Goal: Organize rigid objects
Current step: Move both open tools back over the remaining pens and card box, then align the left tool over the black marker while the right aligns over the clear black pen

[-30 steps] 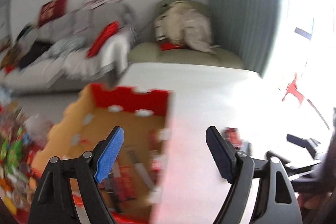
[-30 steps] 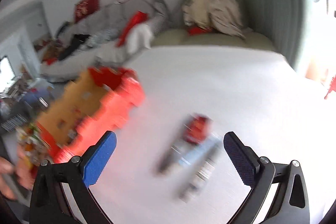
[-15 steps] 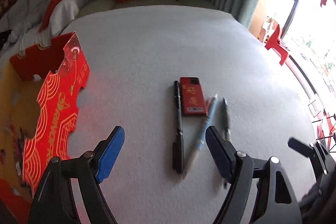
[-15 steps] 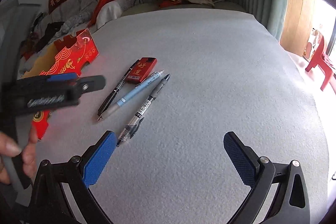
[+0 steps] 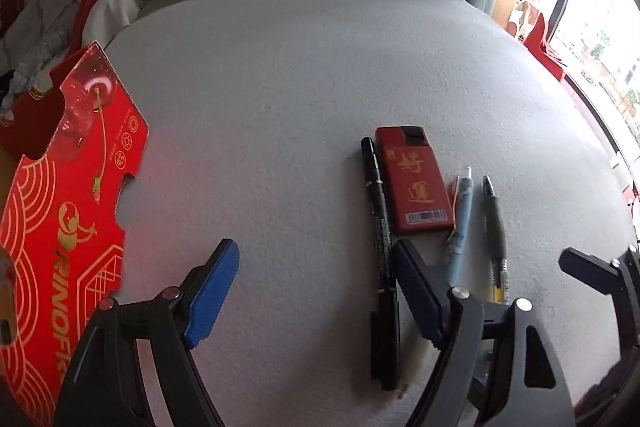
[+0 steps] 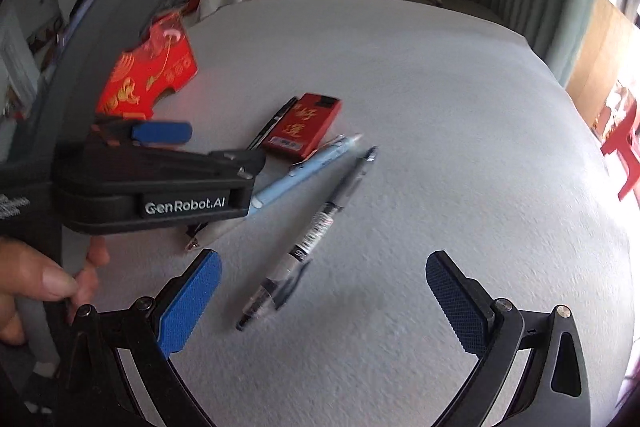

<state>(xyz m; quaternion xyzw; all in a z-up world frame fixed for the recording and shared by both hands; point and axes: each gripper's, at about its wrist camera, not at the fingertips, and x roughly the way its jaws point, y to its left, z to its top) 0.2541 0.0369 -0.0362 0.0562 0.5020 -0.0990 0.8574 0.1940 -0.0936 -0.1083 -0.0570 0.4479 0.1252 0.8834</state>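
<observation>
A white textured table (image 5: 304, 75) carries 4 small things grouped near its middle, toward the right edge: a black marker (image 5: 382, 251), a red flat box (image 5: 414, 183) with gold characters and a barcode label, a light blue pen (image 5: 460, 223) and a grey gel pen (image 5: 495, 227). They lie side by side, roughly parallel; the marker runs just beside the red box's left long side, the blue pen lies along its right side, and the grey pen sits a little apart beyond that. At the table's left edge stands a red cardboard box (image 5: 68, 211) with gold patterns and cut-out holes in its wall; its inside shows yellow-brown card, but what it holds cannot be made out. The left gripper (image 5: 316, 291) hovers low over the table with its jaws spread wide and nothing between the blue pads; the marker's lower end lies just inside its right finger. The right gripper (image 6: 320, 301) also stands wide open and empty above the table, with the lower end of the grey gel pen (image 6: 308, 247) just in front of its left pad. In the right wrist view a person's hand (image 6: 36, 283) grips the left tool's handle at the left edge.
</observation>
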